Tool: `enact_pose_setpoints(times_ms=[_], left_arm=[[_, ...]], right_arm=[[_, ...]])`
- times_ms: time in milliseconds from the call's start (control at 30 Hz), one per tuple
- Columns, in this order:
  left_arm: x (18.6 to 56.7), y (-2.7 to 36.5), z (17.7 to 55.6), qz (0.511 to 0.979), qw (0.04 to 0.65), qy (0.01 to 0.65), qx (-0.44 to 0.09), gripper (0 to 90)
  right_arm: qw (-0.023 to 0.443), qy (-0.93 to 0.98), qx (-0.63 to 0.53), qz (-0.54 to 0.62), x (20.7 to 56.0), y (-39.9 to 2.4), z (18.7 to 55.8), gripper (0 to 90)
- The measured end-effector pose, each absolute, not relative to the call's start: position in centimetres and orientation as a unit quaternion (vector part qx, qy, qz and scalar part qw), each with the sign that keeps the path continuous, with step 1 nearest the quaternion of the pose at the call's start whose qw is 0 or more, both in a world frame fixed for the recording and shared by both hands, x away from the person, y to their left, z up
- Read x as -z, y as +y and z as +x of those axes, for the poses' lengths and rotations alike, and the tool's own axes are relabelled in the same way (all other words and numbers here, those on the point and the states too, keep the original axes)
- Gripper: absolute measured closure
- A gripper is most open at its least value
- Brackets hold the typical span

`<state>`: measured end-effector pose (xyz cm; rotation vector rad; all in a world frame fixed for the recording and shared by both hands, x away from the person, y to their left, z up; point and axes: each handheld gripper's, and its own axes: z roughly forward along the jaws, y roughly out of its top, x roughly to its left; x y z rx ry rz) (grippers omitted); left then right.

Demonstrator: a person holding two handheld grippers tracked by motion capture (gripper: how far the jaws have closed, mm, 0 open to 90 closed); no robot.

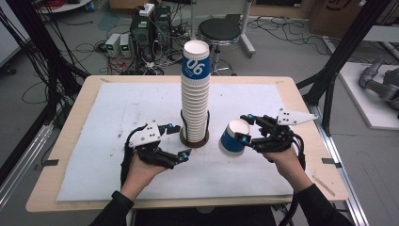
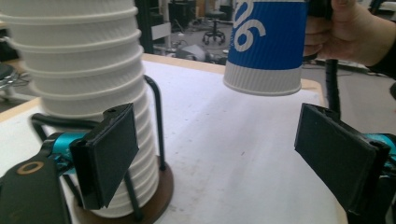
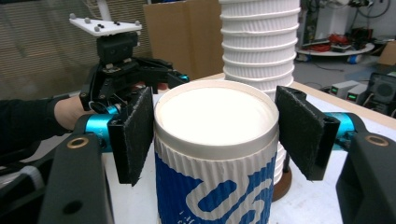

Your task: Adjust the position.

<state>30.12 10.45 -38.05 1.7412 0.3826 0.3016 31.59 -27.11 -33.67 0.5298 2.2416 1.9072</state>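
**Single cup lifted off; stack steadied at the holder**

The right tongs [image 1: 248, 128] are clamped on one blue-and-white paper cup [image 1: 234, 138], pads pressing its ribbed wall just below the rim. In the high view the cup hangs clear of the white mat [image 1: 117, 108], tilted with its open mouth turned up and towards the stack; it sits at about 3 o'clock from the holder base, near it but not touching. In the right gripper view the cup's mouth [image 3: 215, 115] faces the camera and looks round, not crushed.

The cup stack [image 1: 195, 89] stands upright in a dark wire holder [image 1: 194, 136] at the centre of the tabletop [image 1: 301, 106]. The left tongs [image 1: 180, 140] stand open at roughly 8 o'clock from the holder, low beside its base. In the left gripper view one pad [image 2: 111, 154] sits right alongside the lowest cups of the stack [image 2: 79, 70]; I cannot tell whether it touches them. Nothing lies between the pads.

Judgement on the step: a cup is being carried separately from the stack, the free hand guarding the base.

To do it well:
- keep the squeeze light and near the rim, where the wall is stiffest
- hold the cup clear of the stack's side when moving it
- keep the left tongs low at the holder so the tall stack cannot tip
- level the cup before setting it down
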Motion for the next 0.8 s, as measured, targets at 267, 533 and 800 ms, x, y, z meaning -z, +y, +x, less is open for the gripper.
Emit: enact_pose_setpoints(times_ms=[267,533,800], left_arm=[[38.3,8.8,30.4,0.767,0.615,0.157,-0.095,13.3],[38.8,6.8,31.1,0.776,0.615,0.135,-0.047,13.3],[39.2,4.5,30.8,0.785,0.609,0.11,-0.028,13.3]], right_arm=[[0.062,0.752,-0.636,0.164,33.7,-26.5,31.3,31.9],[0.055,0.761,-0.629,0.15,34.0,-25.7,31.0,31.9],[0.046,0.764,-0.627,0.145,34.2,-25.2,30.9,31.9]])
